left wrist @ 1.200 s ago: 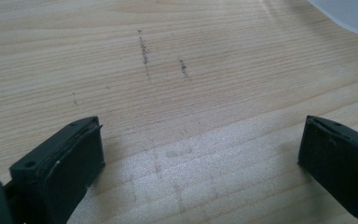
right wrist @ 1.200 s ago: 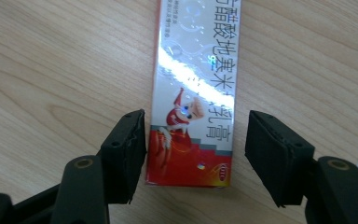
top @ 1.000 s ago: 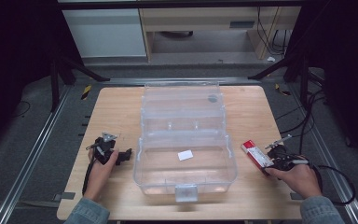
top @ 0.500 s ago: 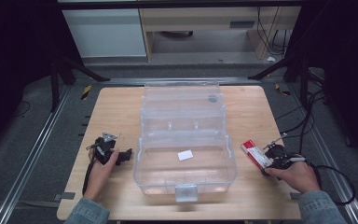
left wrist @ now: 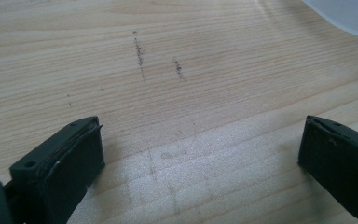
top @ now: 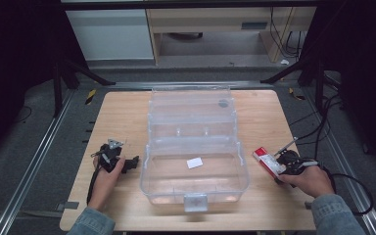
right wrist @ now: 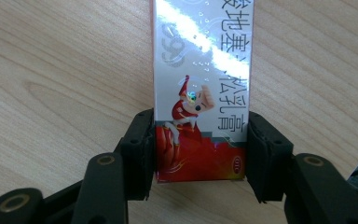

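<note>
While clamped on carton (right wrist: pixel 200 93), right gripper (right wrist: pixel 200 154) jaws

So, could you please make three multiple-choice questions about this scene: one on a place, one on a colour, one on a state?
1. Where does the small carton lie?
A. inside the clear box
B. on the table, right of the clear box
C. on the floor

2. What colour is the carton's lower end?
A. red
B. green
C. blue

3. How is the left gripper?
A. shut on a carton
B. shut on nothing
C. open over bare wood

Answers:
1 B: the high view shows it beside the clear box.
2 A: the right gripper view shows red print between the jaws.
3 C: its jaws stand wide apart.
</note>
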Tool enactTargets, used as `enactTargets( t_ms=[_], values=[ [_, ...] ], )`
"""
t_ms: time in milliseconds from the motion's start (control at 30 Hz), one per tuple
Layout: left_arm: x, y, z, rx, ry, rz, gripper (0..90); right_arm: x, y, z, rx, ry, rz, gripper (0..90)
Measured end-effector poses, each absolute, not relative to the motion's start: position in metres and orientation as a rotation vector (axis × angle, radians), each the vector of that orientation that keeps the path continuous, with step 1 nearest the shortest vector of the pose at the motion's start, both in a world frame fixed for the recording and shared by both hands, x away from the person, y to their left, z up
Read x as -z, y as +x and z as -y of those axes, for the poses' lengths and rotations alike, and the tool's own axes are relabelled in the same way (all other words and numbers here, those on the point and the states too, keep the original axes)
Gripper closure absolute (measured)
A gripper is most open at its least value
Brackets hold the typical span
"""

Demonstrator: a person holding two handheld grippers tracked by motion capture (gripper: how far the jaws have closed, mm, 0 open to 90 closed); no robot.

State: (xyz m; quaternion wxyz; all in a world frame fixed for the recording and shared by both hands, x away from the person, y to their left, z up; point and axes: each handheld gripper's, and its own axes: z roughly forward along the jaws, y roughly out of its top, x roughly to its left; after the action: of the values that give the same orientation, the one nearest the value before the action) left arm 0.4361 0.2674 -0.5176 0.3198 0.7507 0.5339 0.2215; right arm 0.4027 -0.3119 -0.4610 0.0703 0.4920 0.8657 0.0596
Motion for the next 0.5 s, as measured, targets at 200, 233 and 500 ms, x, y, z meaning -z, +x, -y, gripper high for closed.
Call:
enactTargets(
  t_ms=[200,233,500],
  values=[
    [0.518,0.436,-0.267,-0.582,1.973,-1.404,0.0,0.457,0.401,0.311,-0.198,1.443,-2.6,51.4],
    [0.518,0.436,-0.267,-0.582,1.973,-1.404,0.0,0.455,0.4,0.311,-0.21,1.432,-2.595,51.5],
    [0.517,0.436,-0.267,-0.582,1.973,-1.404,0.0,0.429,0.391,0.309,-0.339,1.337,-2.568,51.5]
  ],
)
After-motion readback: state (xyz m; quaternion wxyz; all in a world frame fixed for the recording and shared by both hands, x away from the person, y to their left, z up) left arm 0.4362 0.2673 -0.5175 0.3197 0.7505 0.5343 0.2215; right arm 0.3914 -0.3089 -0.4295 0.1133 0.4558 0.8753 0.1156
